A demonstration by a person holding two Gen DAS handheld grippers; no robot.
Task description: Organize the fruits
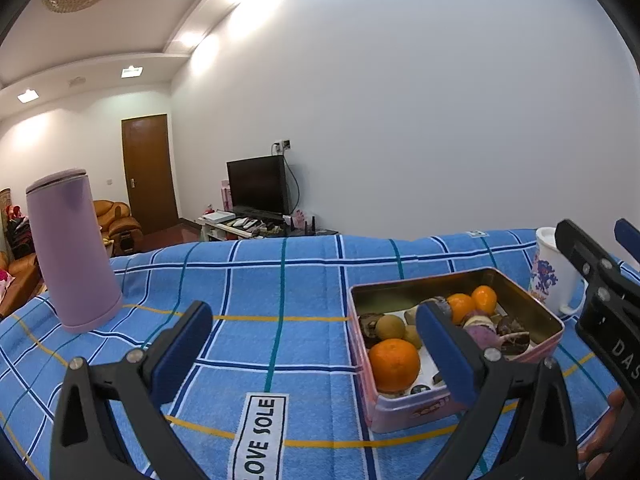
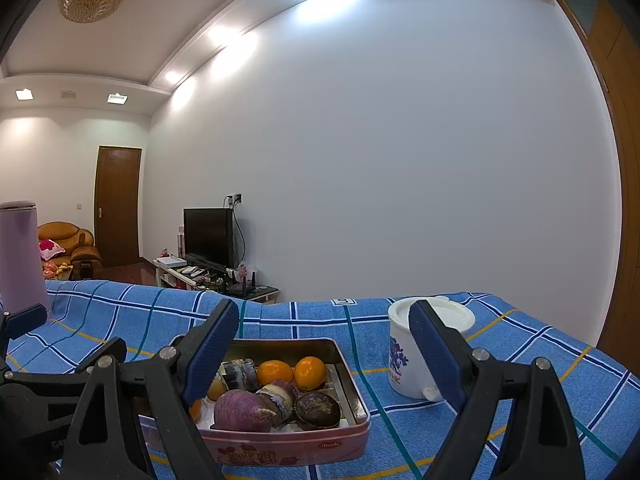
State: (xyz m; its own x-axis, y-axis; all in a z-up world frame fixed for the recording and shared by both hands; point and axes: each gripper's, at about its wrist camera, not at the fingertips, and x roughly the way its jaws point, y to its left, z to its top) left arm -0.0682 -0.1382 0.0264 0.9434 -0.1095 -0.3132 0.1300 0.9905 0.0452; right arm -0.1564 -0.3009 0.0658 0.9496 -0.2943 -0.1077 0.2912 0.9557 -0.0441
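Observation:
A pink metal tin (image 1: 404, 412) (image 2: 288, 448) sits on the blue checked cloth and holds several fruits: a large orange (image 1: 394, 364), two small oranges (image 1: 472, 304) (image 2: 292, 372), a kiwi (image 1: 390, 326), a purple round fruit (image 2: 240, 410) and dark brown ones (image 2: 318, 410). My left gripper (image 1: 316, 346) is open and empty, above the cloth just left of the tin. My right gripper (image 2: 324, 354) is open and empty, hovering over the tin's near side; it also shows at the right edge of the left wrist view (image 1: 600, 268).
A lilac kettle (image 1: 70, 252) (image 2: 18, 256) stands at the cloth's left. A white lidded mug (image 2: 424, 348) (image 1: 554, 272) stands right of the tin. The blue cloth (image 1: 260, 300) covers the table. A TV and a door are far behind.

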